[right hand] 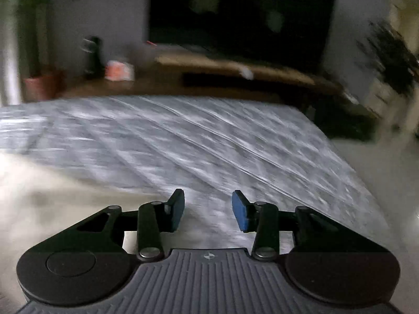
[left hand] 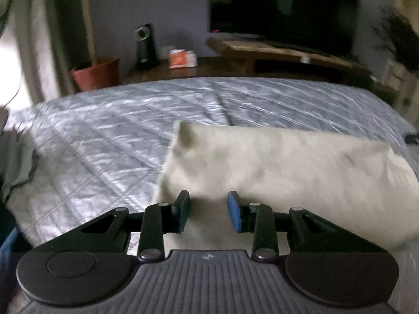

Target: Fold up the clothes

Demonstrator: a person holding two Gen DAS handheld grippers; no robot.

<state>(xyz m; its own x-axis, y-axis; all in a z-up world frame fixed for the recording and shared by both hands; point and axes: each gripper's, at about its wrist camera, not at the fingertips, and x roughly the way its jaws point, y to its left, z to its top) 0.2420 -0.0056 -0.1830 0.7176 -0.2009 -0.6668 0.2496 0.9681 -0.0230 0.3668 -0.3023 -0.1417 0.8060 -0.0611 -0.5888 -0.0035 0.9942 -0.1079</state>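
Left wrist view, bottom of the frame: left gripper [left hand: 209,213], jaws spread apart with nothing between them, blue pads [left hand: 233,214] facing inward. Directly past the fingertips, filling the lower centre and right: a pale folded garment [left hand: 275,164], blurred, lying flat on the grey quilted bedspread [left hand: 104,136], its near edge just under the fingers. At the left edge, mid-height: a crumpled grey-green cloth [left hand: 18,167], partly cut off. Beyond the bed, upper left: a terracotta plant pot [left hand: 97,74]; to its right a dark cylindrical device [left hand: 145,47] and an orange-and-white box [left hand: 182,59] on a dark low surface. Upper centre and right: a wooden stand [left hand: 275,49] under a black television [left hand: 282,7].

Right wrist view, heavily motion-blurred. Bottom of the frame: right gripper [right hand: 208,210], jaws likewise apart and empty, over bare bedspread [right hand: 196,141]. At the lower left: a pale smear [right hand: 39,183], probably the same garment, too blurred to be sure. Farther back: plant pot [right hand: 42,85] at upper left, television [right hand: 235,21] at upper centre.
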